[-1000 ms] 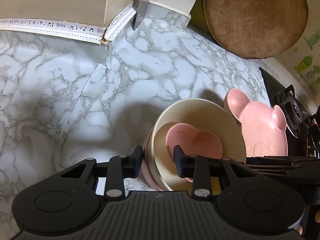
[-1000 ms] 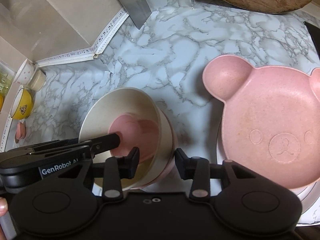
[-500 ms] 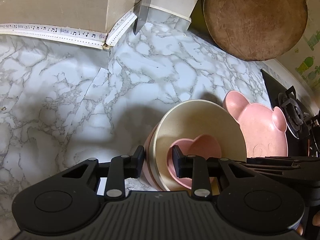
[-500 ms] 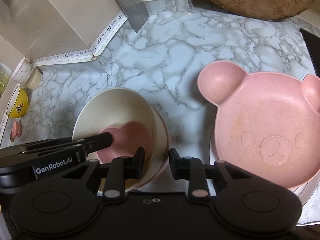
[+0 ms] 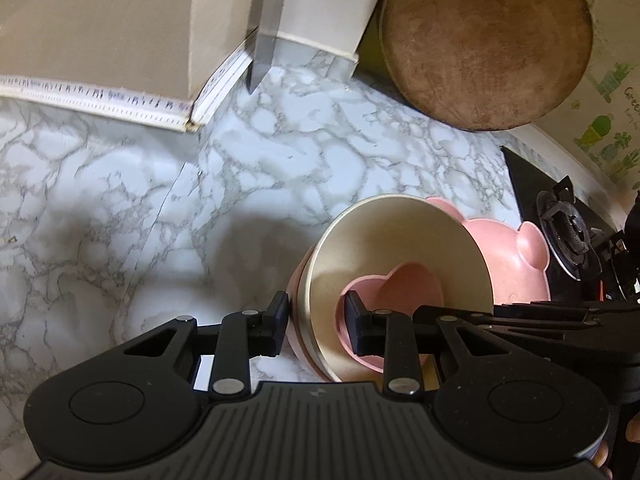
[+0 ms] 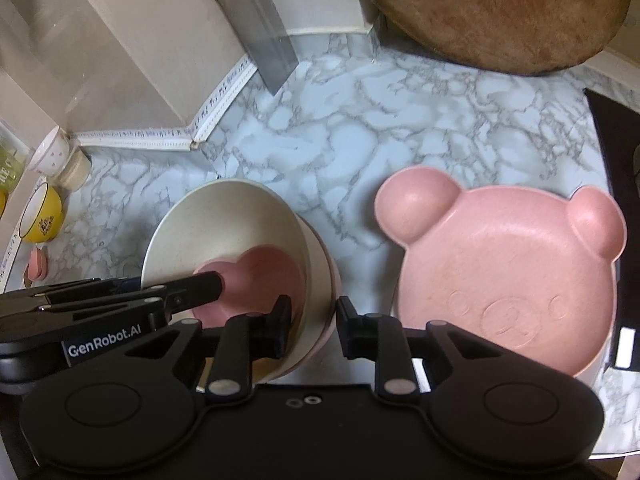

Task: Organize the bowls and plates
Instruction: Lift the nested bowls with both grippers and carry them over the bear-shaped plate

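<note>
A cream bowl (image 5: pixel 400 248) stands nested in a pink bowl (image 5: pixel 298 300) on the marble counter, with a small pink heart-shaped dish (image 5: pixel 400 292) inside it. The cream bowl (image 6: pixel 224 232) and heart dish (image 6: pixel 260 276) also show in the right wrist view. My left gripper (image 5: pixel 316 322) straddles the left rim of the bowl stack, jaws closed on it. My right gripper (image 6: pixel 311 326) straddles the right rim of the same stack, jaws closed on it. A pink bear-shaped plate (image 6: pixel 508 272) lies to the right, on a white plate.
A round wooden board (image 5: pixel 484 40) leans on the back wall. A cleaver (image 6: pixel 256 28) hangs by the wall corner. A gas stove (image 5: pixel 568 232) is at the right. A yellow bowl (image 6: pixel 42 216) and small cups (image 6: pixel 56 156) sit at the far left.
Both grippers have moved in onto the rims of the bowl stack. The heart dish has settled lower in the cream bowl.
</note>
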`<state>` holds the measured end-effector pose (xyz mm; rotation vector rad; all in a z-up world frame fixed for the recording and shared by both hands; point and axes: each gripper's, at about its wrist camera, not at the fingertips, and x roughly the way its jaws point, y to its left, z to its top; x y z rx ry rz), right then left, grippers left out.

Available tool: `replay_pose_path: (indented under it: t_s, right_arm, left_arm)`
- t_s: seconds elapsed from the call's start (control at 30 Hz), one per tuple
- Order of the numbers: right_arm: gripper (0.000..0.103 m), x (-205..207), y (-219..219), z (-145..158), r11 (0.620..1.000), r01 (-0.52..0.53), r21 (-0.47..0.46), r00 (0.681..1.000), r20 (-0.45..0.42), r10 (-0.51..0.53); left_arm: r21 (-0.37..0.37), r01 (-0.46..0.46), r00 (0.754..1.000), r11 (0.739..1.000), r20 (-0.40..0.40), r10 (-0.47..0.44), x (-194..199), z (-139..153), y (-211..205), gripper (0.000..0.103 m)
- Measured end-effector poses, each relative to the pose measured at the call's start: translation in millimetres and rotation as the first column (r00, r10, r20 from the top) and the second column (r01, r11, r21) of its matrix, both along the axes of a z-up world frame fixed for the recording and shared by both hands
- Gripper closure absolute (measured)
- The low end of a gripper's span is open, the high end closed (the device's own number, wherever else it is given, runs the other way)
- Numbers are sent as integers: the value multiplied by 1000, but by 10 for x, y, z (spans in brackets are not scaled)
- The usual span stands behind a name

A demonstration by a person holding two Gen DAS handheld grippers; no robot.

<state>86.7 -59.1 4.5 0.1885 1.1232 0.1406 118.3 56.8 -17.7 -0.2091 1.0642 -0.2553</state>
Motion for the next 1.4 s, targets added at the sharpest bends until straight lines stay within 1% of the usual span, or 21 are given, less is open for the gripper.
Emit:
replay_pose_path:
  t_s: [0.33,0.57,0.8,0.97,1.2,1.4]
  right_arm:
    - [79,6,-341,235,999,41,-22,998,49,-40]
    - [79,12,-782,305,991,123,-45,991,51,-120]
    - [79,-35,-1216,205,975,210,-67,978,13,-209]
    - [79,-85,-1406,105,967,246,-71,969,-11,-247]
    - [79,-110,-1540,-17,961,267,-67,962,-38,-270]
    - [79,-115,-1592,-65,961,272,-56,960,-47,-274]
  left_arm:
    - [22,76,996,997,51,-77,116,252,-351,74]
    - [30,158,985,987,70,-160,284,320,-850,74]
    - [32,258,965,966,29,-259,432,204,-1403,74]
    - [33,304,953,952,-9,-304,449,65,-1664,74]
    - [40,332,943,943,-44,-330,467,-77,-1860,74]
    - [57,339,940,939,-52,-336,467,-119,-1934,74]
